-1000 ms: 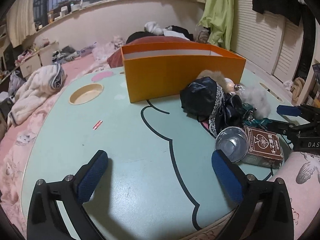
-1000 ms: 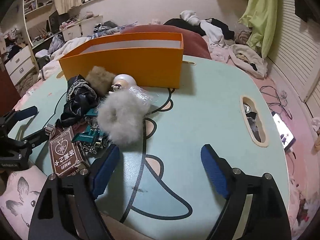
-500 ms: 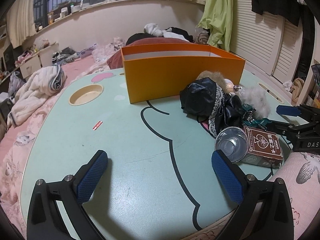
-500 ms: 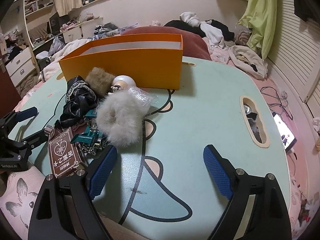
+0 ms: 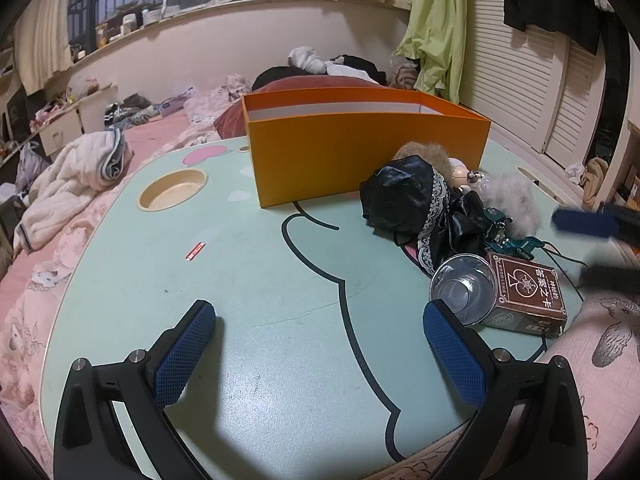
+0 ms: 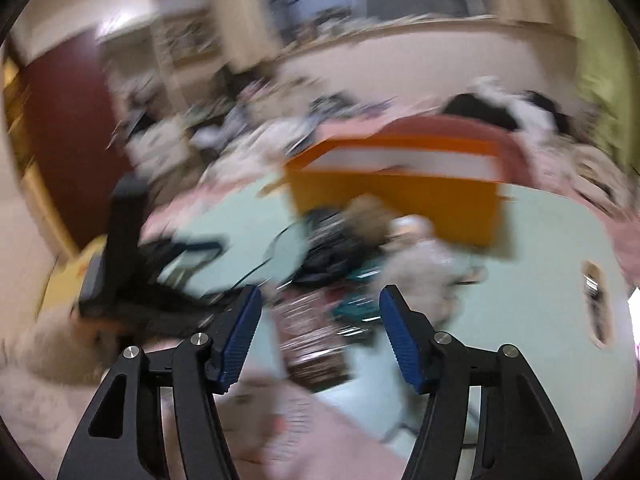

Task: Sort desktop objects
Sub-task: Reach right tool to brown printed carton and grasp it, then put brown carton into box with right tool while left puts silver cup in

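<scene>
Sorting had barely begun: the clutter, including a brown rectangular card box (image 5: 528, 294) and a clear plastic cup (image 5: 464, 290), lay heaped on the pale green table (image 5: 260, 280) before the orange open-topped cardboard bin (image 5: 360, 160). The left gripper (image 5: 316, 352) hovered agape over bare tabletop. The right gripper (image 6: 320, 332), view blurred, had just been narrowing, jaws apart with nothing between. Next it would need to settle over one item.
</scene>
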`<act>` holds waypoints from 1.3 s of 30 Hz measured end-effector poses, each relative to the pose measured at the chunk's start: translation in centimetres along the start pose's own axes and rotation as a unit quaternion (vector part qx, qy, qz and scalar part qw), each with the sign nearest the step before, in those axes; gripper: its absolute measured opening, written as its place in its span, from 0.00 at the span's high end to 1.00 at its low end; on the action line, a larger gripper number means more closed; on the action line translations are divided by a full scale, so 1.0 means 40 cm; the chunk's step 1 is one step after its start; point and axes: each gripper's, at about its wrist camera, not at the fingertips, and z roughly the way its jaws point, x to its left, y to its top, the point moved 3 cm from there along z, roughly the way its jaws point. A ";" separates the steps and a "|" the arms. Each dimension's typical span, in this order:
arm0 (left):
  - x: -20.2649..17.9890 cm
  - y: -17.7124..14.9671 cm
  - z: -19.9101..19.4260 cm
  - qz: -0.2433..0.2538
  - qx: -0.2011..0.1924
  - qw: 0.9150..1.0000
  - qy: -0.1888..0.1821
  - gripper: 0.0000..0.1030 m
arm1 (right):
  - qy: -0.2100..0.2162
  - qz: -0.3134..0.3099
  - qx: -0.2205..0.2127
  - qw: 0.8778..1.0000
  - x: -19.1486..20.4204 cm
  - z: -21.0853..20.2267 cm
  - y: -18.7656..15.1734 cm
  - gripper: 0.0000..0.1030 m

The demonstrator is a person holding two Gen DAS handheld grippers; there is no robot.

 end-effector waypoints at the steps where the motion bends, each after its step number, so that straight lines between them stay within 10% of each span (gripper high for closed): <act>1: 0.000 0.000 0.000 0.000 0.000 1.000 0.000 0.00 | -0.001 -0.023 0.016 1.000 0.021 0.018 -0.003 0.40; 17: 0.000 -0.002 -0.001 0.000 0.000 1.000 0.000 0.00 | -0.051 -0.040 0.071 0.995 0.028 0.077 -0.015 0.53; 21: 0.004 0.000 -0.004 0.000 0.001 1.000 0.001 0.00 | -0.054 -0.033 0.101 0.993 0.016 0.116 -0.020 0.76; 32: 0.004 0.003 -0.018 -0.001 -0.009 1.000 0.001 0.00 | -0.017 -0.015 -0.022 1.000 0.018 0.012 -0.029 0.81; 39: -0.076 0.051 -0.067 0.040 -0.046 0.997 -0.049 0.00 | -0.054 0.131 -0.062 0.988 -0.130 -0.035 -0.045 0.81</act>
